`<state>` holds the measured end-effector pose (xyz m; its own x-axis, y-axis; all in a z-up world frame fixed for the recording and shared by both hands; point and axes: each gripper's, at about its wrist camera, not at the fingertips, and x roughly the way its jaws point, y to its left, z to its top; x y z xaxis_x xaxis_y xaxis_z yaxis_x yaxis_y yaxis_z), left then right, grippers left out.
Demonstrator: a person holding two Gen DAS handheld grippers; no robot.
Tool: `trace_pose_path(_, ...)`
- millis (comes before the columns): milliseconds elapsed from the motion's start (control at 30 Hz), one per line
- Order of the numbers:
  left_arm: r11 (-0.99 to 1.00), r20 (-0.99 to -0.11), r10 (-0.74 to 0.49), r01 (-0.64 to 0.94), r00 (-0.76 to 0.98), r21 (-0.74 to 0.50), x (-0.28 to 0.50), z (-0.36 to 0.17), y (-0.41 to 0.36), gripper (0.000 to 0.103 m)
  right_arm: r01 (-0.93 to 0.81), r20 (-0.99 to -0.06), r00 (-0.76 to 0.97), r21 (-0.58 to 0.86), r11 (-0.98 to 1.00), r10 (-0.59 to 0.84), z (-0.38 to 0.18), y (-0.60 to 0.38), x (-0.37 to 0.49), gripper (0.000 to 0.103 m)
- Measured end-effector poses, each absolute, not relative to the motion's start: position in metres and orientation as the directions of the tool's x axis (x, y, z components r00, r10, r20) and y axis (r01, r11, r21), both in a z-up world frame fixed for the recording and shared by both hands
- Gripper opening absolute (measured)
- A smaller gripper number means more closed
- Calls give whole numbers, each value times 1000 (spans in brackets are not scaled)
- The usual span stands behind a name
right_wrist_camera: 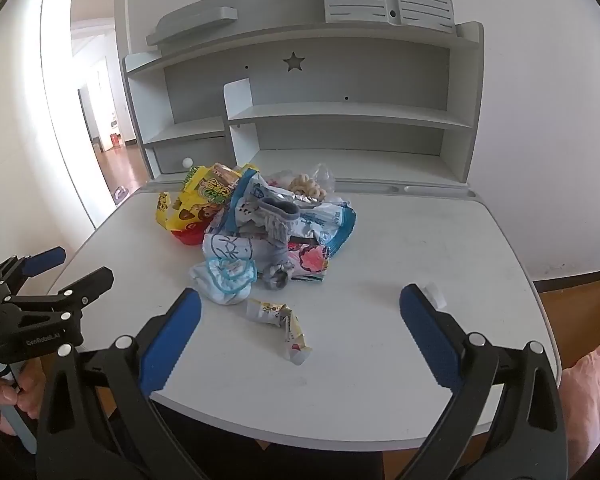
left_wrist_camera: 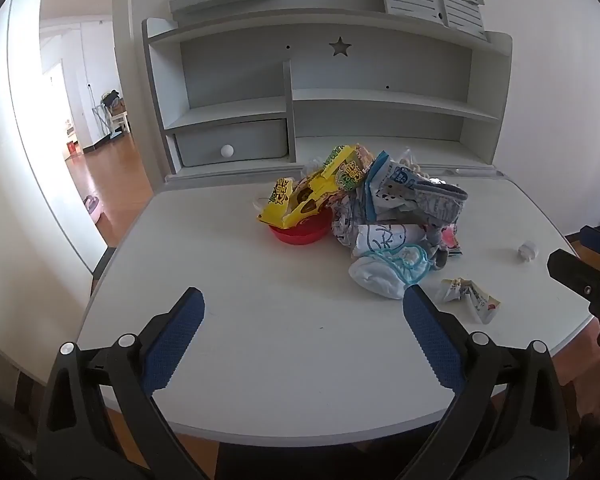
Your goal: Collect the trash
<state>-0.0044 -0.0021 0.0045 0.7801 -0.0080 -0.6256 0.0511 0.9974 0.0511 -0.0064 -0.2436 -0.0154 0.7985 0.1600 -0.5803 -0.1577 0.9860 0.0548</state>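
Hovering over the near desk edge, left gripper and right gripper both gape wide, empty. Nothing collected yet: wrapper pile sits mid-desk by a red bowl, a crumpled wrapper and white scrap lie loose nearer.

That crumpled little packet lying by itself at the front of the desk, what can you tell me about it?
The crumpled packet is a small, flattened wrapper, shiny like foil or plastic, mostly white with yellow patches and small printed marks. It is twisted and creased, and looks empty. It lies flat on the white desk, just in front of the trash pile and apparently apart from it. Nothing grips it.
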Motion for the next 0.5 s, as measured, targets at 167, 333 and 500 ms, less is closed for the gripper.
trace_pose_path(167, 997, -628, -8, 54, 778, 53, -5, 4, -3, 97, -157, -580, 799, 57, 986, 161, -15, -244, -7, 96)
trace_pose_path(333, 997, -628, -8, 54, 778, 54, -5, 4, -3, 97, -160, -580, 798, 59, 985, 164, -14, -243, -7, 96)
trace_pose_path(500, 997, -628, -8, 53, 778, 54, -5, 4, -3, 97, -162, -578, 799, 59, 985, 166, -13, -241, -7, 96)
